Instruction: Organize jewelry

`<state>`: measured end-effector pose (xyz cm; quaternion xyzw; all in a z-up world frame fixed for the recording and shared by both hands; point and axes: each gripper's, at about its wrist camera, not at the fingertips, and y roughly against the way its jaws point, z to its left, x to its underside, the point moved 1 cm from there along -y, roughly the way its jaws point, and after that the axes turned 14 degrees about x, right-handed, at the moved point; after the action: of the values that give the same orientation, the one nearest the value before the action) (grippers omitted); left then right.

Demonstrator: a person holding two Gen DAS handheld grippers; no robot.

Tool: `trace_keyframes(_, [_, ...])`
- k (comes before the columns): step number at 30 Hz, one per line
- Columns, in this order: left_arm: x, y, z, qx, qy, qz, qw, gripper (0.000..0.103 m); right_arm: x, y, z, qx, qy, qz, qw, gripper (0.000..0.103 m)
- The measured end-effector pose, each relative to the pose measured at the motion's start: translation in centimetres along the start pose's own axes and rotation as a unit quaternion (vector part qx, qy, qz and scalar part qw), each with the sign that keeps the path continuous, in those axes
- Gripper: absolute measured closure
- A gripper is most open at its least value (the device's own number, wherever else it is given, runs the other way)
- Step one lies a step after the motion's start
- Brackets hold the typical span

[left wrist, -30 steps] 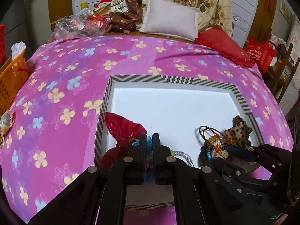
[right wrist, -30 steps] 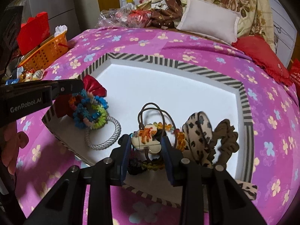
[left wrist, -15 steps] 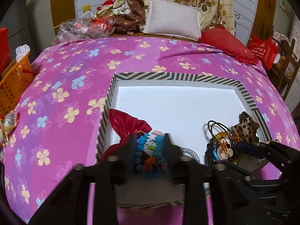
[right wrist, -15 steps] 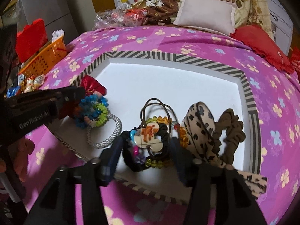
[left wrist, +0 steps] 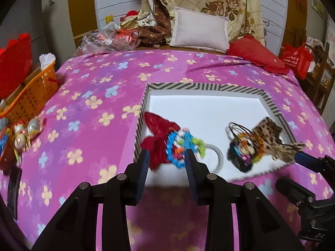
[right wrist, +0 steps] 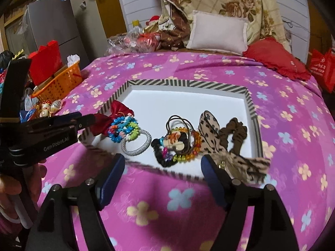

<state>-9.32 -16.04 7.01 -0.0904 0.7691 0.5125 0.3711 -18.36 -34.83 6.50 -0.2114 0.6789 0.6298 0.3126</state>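
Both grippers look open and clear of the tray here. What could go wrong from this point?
1. The leopard-print hair tie drapes over the striped tray's near rim, right beside the right gripper, whose jaws have just been opening with nothing between them; a finger could snag it and drag it out.
2. The beaded bracelets, grey cord ring and red pouch overlap, so the open left gripper may lift several together.

Glossy plastic bead bracelet (right wrist: 123, 128), cloth bedspread (right wrist: 293, 108)
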Motion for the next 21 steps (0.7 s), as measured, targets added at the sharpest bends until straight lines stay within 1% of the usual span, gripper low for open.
trace_keyframes(2, [0.7,0.8,-0.1,0.005,0.007,0.001,1.0000,0.080,0.5,0.7,0.1,0.001,-0.002,-0.003,1.000,0.022])
trace_keyframes(6, [2.2,2.1,-0.5,0.000,0.005,0.000,1.0000,0.080,2.0,1.9,0.4,0.005,-0.006,-0.003,1.000,0.021])
trace_keyframes(13, [4.3,4.0,-1.2,-0.005,0.004,0.001,1.0000,0.080,4.2,3.0,1.1,0.015,-0.007,0.011,1.000,0.020])
trace_keyframes(21, [5.7,6.6,-2.4,-0.016,-0.015,-0.018,0.9996,0.080,5.4,4.8,1.7,0.027,0.004,0.004,1.000,0.020])
